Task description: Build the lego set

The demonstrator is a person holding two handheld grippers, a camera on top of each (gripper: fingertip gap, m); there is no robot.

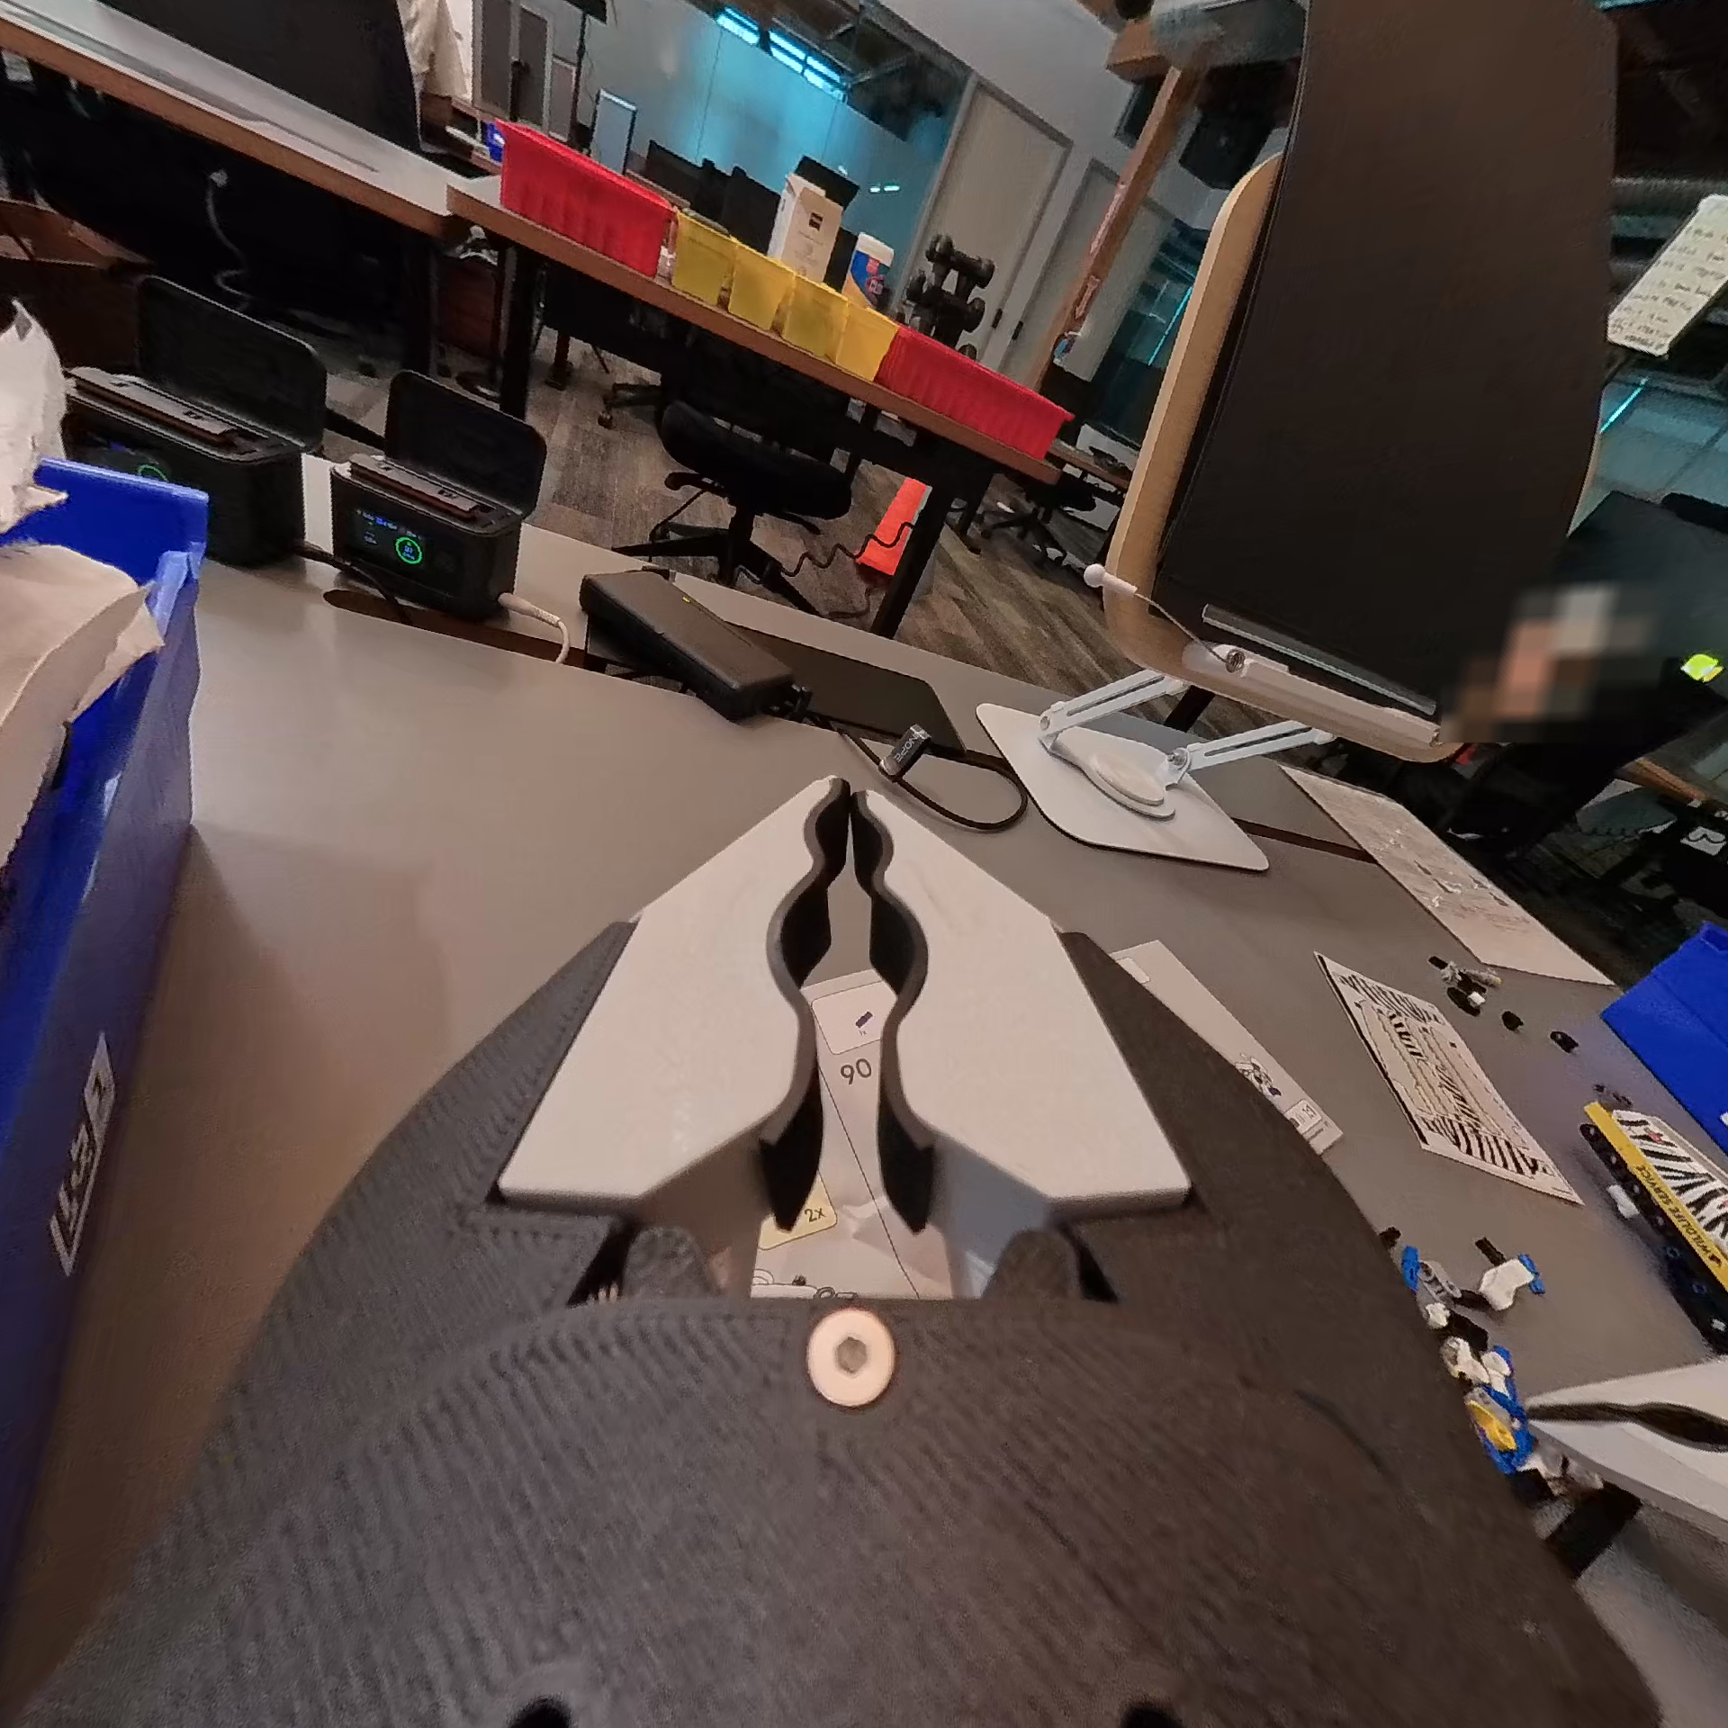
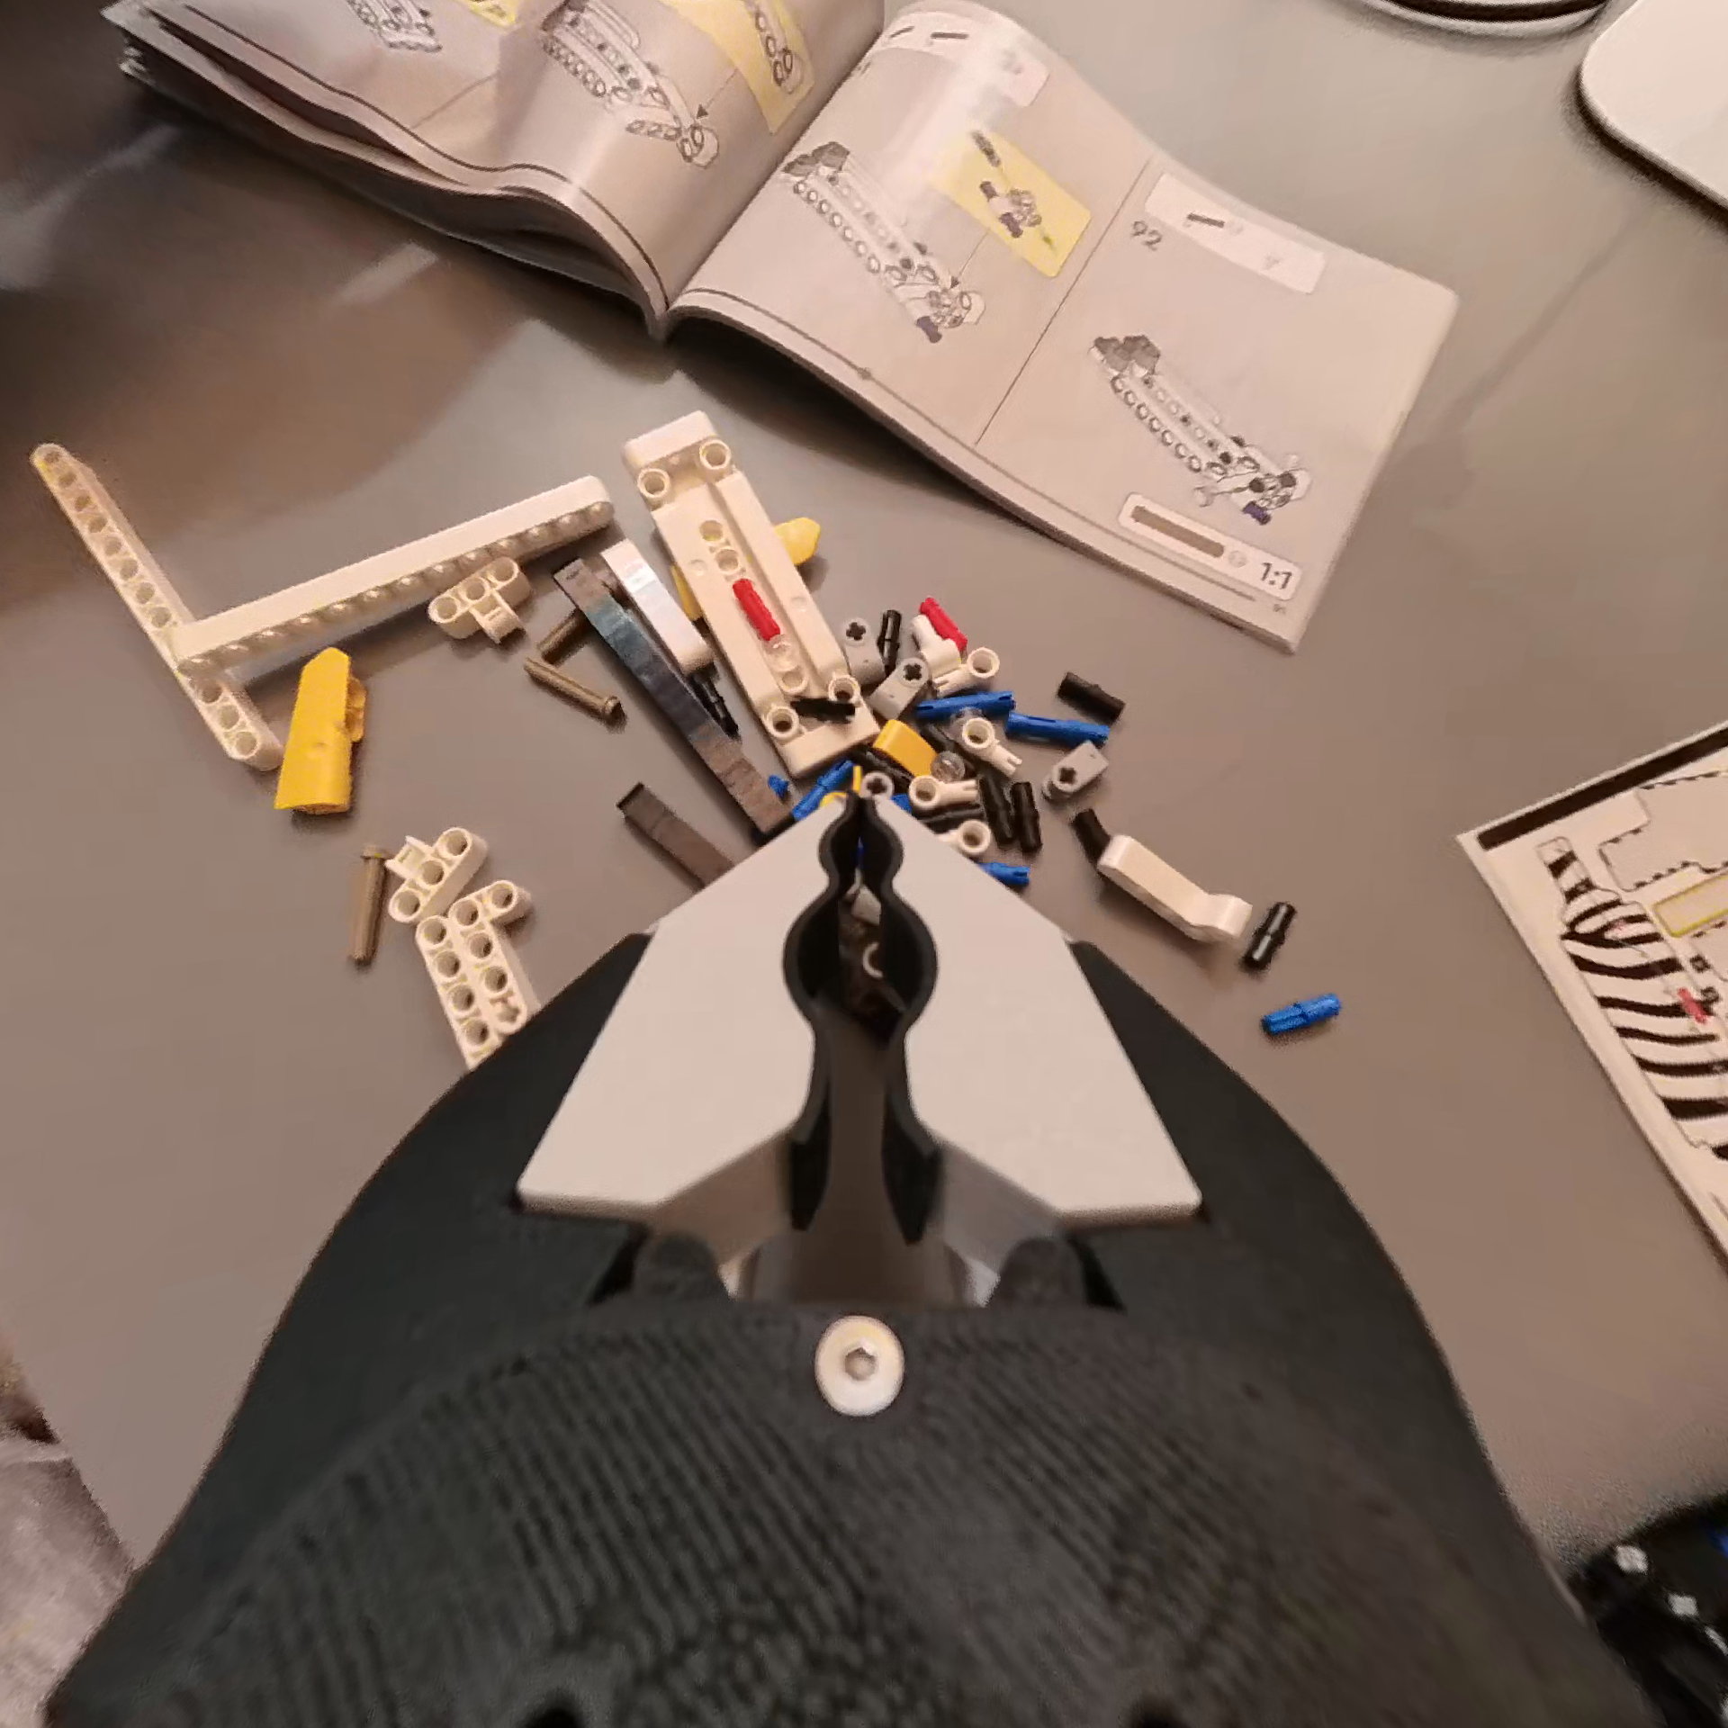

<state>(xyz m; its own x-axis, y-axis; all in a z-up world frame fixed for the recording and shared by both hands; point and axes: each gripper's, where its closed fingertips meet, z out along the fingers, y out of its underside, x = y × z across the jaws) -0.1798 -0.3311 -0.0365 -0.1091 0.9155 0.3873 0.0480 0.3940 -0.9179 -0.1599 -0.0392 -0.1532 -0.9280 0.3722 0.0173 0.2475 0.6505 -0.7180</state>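
Note:
In the right wrist view my right gripper (image 2: 860,812) is shut, with its tips at the near edge of a pile of small blue, black and grey pins and connectors (image 2: 972,739). No piece shows between the tips. Around the pile lie long white beams (image 2: 374,589), a white panel (image 2: 748,598), a yellow curved piece (image 2: 323,729) and an open instruction booklet (image 2: 1029,327). My left gripper (image 1: 849,795) is shut and empty above a booklet page (image 1: 856,1066). The right gripper (image 1: 1627,1431) shows at the lower right of the left wrist view.
A zebra-striped sticker sheet (image 2: 1636,982) lies to the right and also shows in the left wrist view (image 1: 1440,1075). A yellow and black built strip (image 1: 1674,1206) lies beside it. A blue bin (image 1: 93,935) stands at the left. A screen on a stand (image 1: 1356,374) and chargers (image 1: 430,524) stand behind. My right fingertips sit around 30 cm from my left ones.

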